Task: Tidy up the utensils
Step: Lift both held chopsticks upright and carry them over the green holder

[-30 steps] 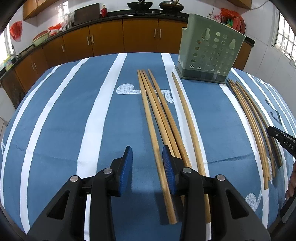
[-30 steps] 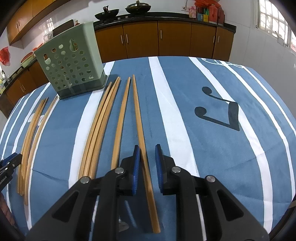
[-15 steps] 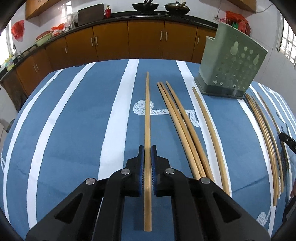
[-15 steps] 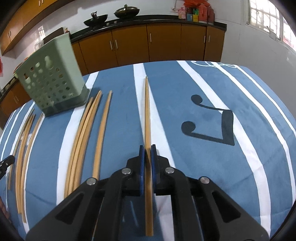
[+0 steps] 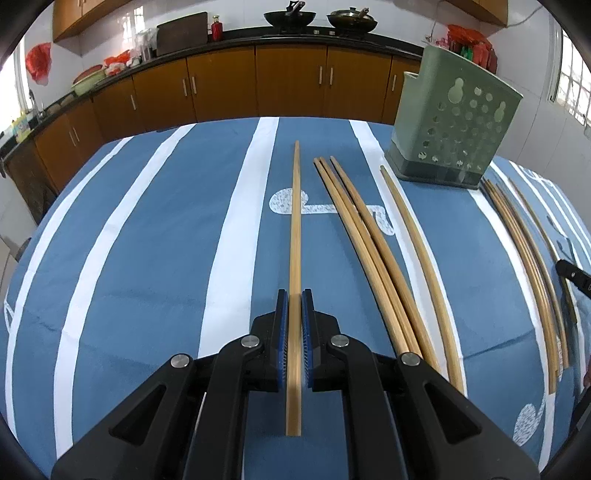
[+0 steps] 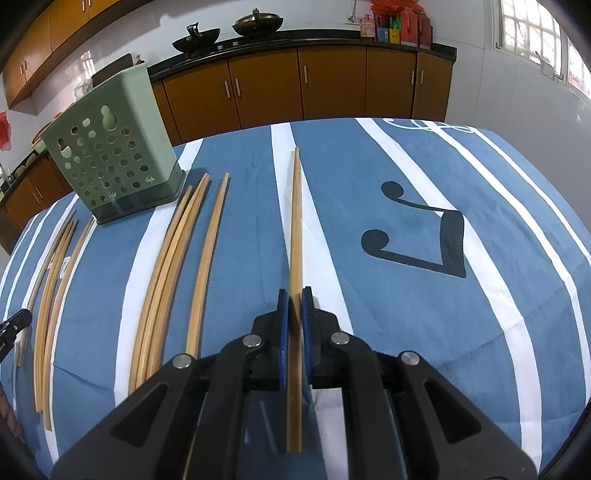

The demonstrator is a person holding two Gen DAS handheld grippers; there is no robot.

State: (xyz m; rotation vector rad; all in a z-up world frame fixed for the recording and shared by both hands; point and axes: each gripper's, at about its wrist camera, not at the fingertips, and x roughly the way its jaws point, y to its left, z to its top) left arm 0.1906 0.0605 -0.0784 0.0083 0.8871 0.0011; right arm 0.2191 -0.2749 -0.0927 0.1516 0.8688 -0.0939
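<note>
- The left gripper [image 5: 294, 295] pinches one long wooden chopstick [image 5: 295, 229] between its blue pads [image 5: 282, 325].
- That chopstick points straight ahead, away from the gripper. Its thick end sticks out behind the pads.
- The right gripper [image 6: 294, 293] pinches another wooden chopstick [image 6: 295, 221] in the same way. This one also points straight ahead, over a white stripe.
- The table has a blue cloth with white stripes [image 5: 140, 236].
- A green holder with round holes [image 5: 454, 122] stands upright on the cloth, at the far side of the table.
- In the left view, three loose chopsticks [image 5: 364, 243] lie side by side to the right of the held one. One more chopstick [image 5: 417, 251] lies alone, a bit further right, with its tip near the holder's base.
- A bunch of thin chopsticks [image 5: 524, 251] lies on the other side of the holder.
- Brown cabinets [image 5: 288, 81] run along the wall behind the table.
- Two dark woks [image 6: 225, 33] sit on the counter above the cabinets.
</note>
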